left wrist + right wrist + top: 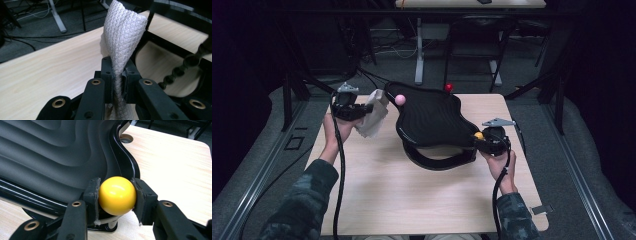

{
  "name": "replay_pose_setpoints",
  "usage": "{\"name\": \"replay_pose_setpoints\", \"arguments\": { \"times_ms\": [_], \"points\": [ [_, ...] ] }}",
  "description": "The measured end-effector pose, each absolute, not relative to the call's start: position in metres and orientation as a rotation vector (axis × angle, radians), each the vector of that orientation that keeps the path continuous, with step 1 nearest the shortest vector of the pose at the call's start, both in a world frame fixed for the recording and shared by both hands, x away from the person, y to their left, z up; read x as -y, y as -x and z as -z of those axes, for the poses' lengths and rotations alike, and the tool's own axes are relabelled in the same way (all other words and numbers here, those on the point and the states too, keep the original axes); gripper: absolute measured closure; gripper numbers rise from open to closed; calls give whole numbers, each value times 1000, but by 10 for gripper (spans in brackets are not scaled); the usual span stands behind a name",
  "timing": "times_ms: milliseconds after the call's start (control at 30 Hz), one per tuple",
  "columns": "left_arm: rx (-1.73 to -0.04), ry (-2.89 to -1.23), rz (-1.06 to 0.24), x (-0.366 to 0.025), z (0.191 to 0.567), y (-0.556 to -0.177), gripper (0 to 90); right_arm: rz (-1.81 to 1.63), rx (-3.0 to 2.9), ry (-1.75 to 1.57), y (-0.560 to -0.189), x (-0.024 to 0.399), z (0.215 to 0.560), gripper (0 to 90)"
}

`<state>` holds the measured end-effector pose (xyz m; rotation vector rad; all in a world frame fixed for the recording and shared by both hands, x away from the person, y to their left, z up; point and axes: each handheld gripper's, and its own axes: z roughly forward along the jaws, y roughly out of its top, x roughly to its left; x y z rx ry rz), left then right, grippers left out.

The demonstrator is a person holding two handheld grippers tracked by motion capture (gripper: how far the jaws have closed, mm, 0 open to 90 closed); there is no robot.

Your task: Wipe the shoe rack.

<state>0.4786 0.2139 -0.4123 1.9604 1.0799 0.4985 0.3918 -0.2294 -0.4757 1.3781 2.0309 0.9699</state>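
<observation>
Gripping a white cloth [123, 37], left fingers [131, 72] raised; right fingers [91, 195] clamping yellow ball [117, 195].

- One large black ribbed plastic board with a wavy outline [432, 120] lies across the middle of the pale wooden table [412, 200].
- Three round knobs stand at the board's rim: one pink knob [400, 99], one red knob [448, 87] toward the far edge, one glossy yellow knob [117, 195] toward the right edge.
- One white quilted cloth [123, 35] is near the left edge.
- Two black handheld grippers: the left gripper [362, 111] and the right gripper [479, 140].
</observation>
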Motion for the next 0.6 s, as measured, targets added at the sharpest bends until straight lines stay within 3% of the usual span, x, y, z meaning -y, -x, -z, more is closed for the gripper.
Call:
{"name": "replay_pose_setpoints", "arguments": {
  "times_ms": [600],
  "points": [
    [-1037,-1988,-528,-191,371,-494,819,-962,-2033,-1376,-392,229,475,596]
  ]
}}
